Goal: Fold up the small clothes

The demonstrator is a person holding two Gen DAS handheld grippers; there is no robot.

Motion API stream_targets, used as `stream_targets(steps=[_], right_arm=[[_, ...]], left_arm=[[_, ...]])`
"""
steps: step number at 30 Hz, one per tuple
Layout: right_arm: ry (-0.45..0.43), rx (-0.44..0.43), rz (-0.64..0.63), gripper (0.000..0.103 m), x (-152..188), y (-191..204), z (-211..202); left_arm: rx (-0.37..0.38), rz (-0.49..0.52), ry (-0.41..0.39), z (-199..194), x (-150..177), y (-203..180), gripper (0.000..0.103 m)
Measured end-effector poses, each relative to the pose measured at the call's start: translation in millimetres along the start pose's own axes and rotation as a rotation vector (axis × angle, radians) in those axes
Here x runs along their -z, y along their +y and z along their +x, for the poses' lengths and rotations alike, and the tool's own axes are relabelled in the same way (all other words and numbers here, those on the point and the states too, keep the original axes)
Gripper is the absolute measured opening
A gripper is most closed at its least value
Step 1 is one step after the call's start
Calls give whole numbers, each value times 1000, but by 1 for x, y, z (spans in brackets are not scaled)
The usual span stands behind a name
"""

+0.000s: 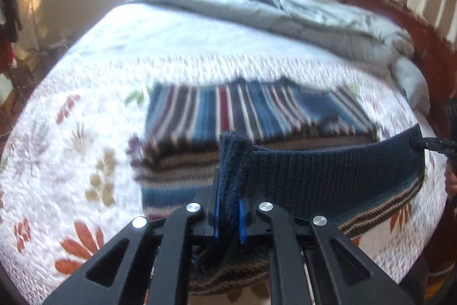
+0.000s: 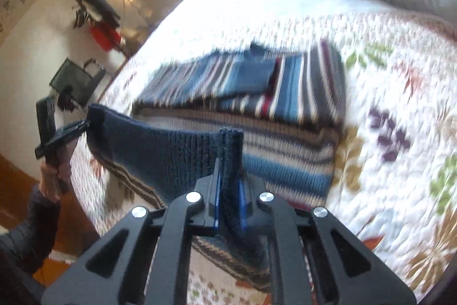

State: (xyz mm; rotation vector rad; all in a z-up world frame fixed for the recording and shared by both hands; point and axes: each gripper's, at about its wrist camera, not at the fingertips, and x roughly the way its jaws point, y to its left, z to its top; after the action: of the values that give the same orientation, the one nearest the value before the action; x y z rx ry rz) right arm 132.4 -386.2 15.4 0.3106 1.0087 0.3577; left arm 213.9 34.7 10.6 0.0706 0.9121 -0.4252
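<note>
A striped knit sweater (image 1: 257, 110) in blue, grey, white and red lies partly folded on the floral quilt (image 1: 85, 150). Its dark navy ribbed hem (image 1: 328, 176) is lifted and stretched between both grippers. My left gripper (image 1: 228, 207) is shut on one corner of the hem. My right gripper (image 2: 230, 205) is shut on the other corner. In the left wrist view the right gripper (image 1: 420, 145) pinches the hem at far right. In the right wrist view the left gripper (image 2: 82, 125) pinches the hem (image 2: 160, 150) at left, above the sweater (image 2: 285, 93).
A rumpled grey duvet (image 1: 314, 16) lies at the head of the bed, by a wooden headboard (image 1: 414, 27). The bed's edge and wooden floor (image 2: 17, 190) are at left in the right wrist view, with a dark chair (image 2: 74, 79) and a red item by the wall.
</note>
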Motion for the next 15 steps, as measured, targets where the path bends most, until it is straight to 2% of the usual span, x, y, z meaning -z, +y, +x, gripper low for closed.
stream_targets(steps=[5, 8, 15], right_arm=[[-27, 48, 35, 8, -61, -8, 16], [-27, 85, 58, 8, -99, -19, 37], [-44, 168, 112, 8, -175, -54, 94]], left_arm=[[-34, -56, -13, 28, -55, 15, 10], [-56, -112, 11, 62, -87, 30, 10], [-101, -156, 25, 130, -139, 48, 10]])
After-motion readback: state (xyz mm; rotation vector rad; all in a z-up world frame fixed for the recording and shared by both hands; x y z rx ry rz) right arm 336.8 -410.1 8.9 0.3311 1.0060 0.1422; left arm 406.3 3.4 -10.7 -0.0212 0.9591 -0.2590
